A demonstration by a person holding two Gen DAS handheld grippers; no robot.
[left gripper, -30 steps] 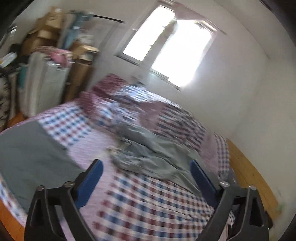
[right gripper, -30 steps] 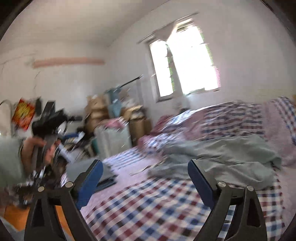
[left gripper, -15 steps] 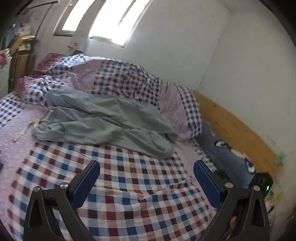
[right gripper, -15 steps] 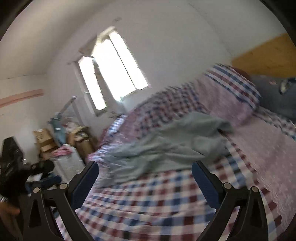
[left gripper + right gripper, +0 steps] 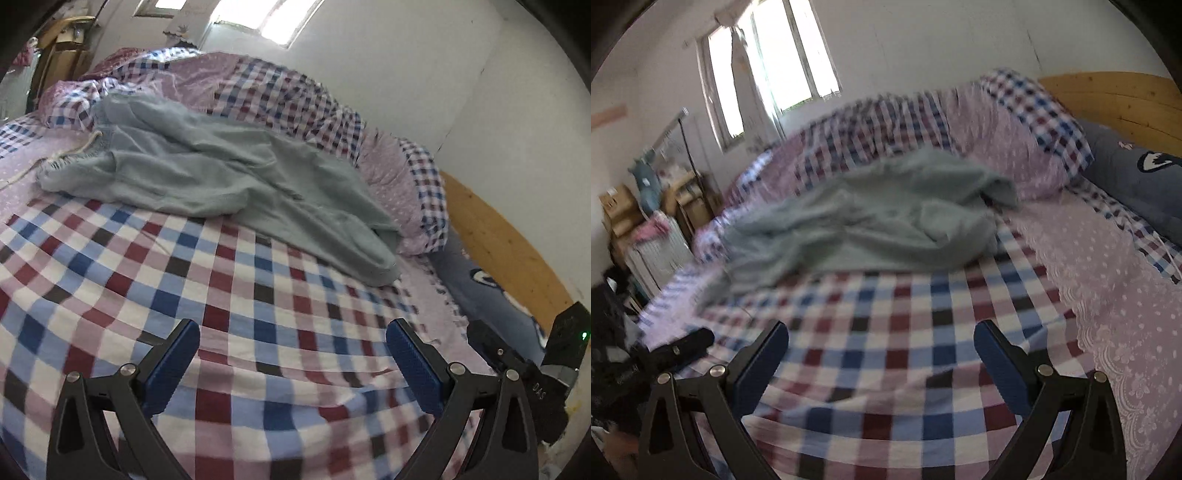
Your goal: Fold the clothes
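Observation:
A pale grey-green pair of trousers point(image 5: 221, 173) lies crumpled across the far half of the checked bed point(image 5: 207, 295), its drawstring waist at the left. The right wrist view shows the same trousers point(image 5: 871, 218) bunched against the rolled quilt. My left gripper point(image 5: 291, 354) hovers open over the bare checked sheet, well short of the garment. My right gripper point(image 5: 881, 354) is open too, above the sheet and nearer the bed's head end. Nothing sits between either pair of blue pads.
A rolled checked quilt point(image 5: 280, 96) lines the wall side. A grey-blue pillow point(image 5: 1137, 181) lies by the wooden headboard point(image 5: 1119, 99). Boxes and a white rack point(image 5: 653, 236) crowd the room's far corner under the window point(image 5: 775, 70). The other gripper's black body point(image 5: 535, 373) shows at right.
Both cameras have swung away from the cluttered corner toward the bed's head end and come lower and closer to the sheet. The trousers lie as before. Both grippers stayed open.

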